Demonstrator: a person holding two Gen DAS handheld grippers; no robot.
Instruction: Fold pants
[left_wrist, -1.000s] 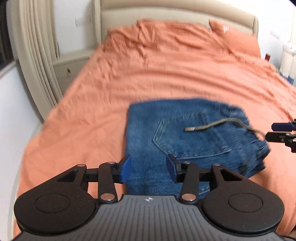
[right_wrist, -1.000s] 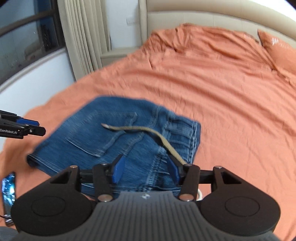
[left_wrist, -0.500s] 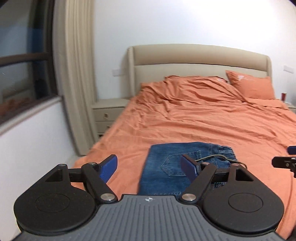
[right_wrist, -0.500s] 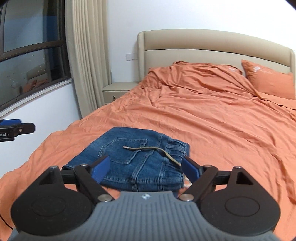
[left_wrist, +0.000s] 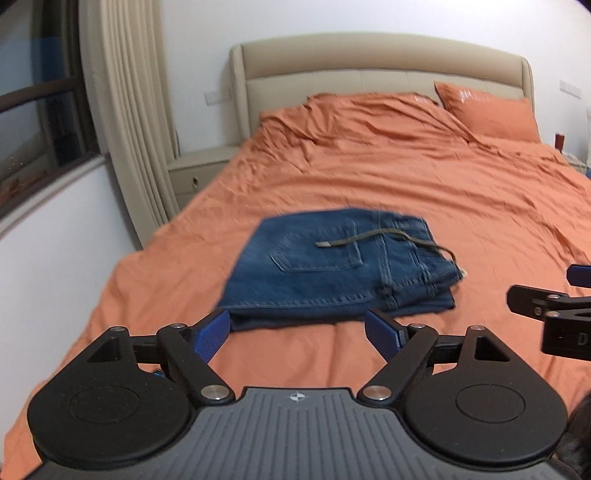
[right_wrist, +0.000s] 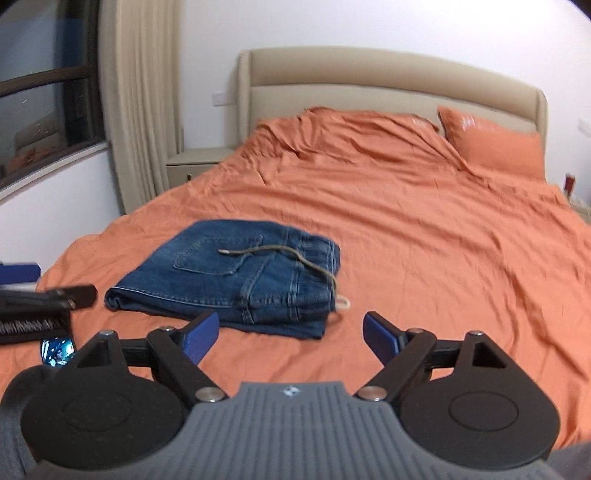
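Blue denim pants (left_wrist: 332, 269) lie folded into a compact rectangle on the orange bed (left_wrist: 424, 192), back pocket up, with an olive drawstring (left_wrist: 384, 236) trailing across the top. They also show in the right wrist view (right_wrist: 236, 280). My left gripper (left_wrist: 297, 334) is open and empty, held back just short of the pants' near edge. My right gripper (right_wrist: 290, 334) is open and empty, also short of the pants. Each gripper shows at the edge of the other's view: the right one (left_wrist: 554, 306) and the left one (right_wrist: 40, 299).
A beige headboard (left_wrist: 369, 62), an orange pillow (left_wrist: 487, 110), a nightstand (left_wrist: 199, 173) and curtains (left_wrist: 125, 110) by a window stand at the far end and left. A phone (right_wrist: 57, 350) lies on the bed near the left gripper.
Both grippers have pulled back and up from the folded pants and opened wider. The pants stay folded on the bed.
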